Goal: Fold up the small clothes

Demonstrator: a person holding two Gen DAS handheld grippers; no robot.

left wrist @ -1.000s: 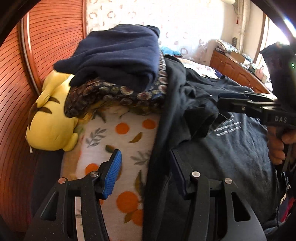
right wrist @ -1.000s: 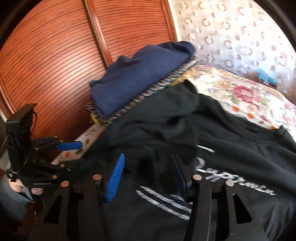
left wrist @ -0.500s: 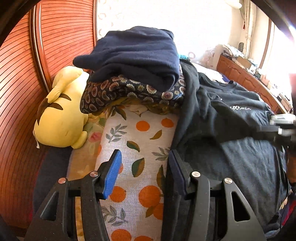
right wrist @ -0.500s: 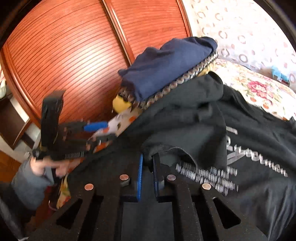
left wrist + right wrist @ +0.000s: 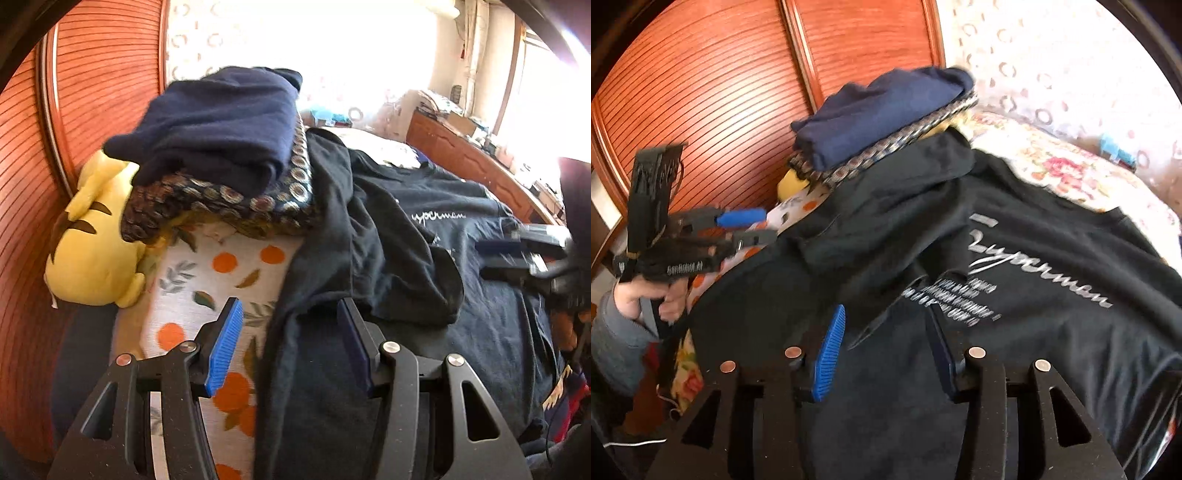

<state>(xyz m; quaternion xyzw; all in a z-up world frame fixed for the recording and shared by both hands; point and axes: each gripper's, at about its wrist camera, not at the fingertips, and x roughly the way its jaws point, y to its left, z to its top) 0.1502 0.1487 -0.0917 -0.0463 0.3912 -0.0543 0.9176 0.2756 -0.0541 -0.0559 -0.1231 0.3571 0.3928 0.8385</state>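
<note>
A black cotton T-shirt [image 5: 1052, 266] lies spread over the bed, one sleeve [image 5: 399, 258] folded in across its chest. Silver cursive print on the front seems to read "Superman" [image 5: 1041, 269]; the small block lines beneath it are too blurred to read.

The left hand-held gripper [image 5: 291, 343] hovers over the shirt's edge with its blue-padded fingers spread apart and nothing between them. In the right wrist view its black body bears white lettering [image 5: 685, 266] that looks like "GenRobot.AI".

The right hand-held gripper [image 5: 886, 339] also stands wide open, just above the folded sleeve's hem, gripping nothing.

Beside the shirt are an orange-printed white sheet [image 5: 207, 280], a yellow plush toy [image 5: 96, 258], and a folded navy garment [image 5: 221, 125] stacked on a dark patterned cloth [image 5: 229, 199], against a ribbed red-brown wooden door [image 5: 720, 96].
</note>
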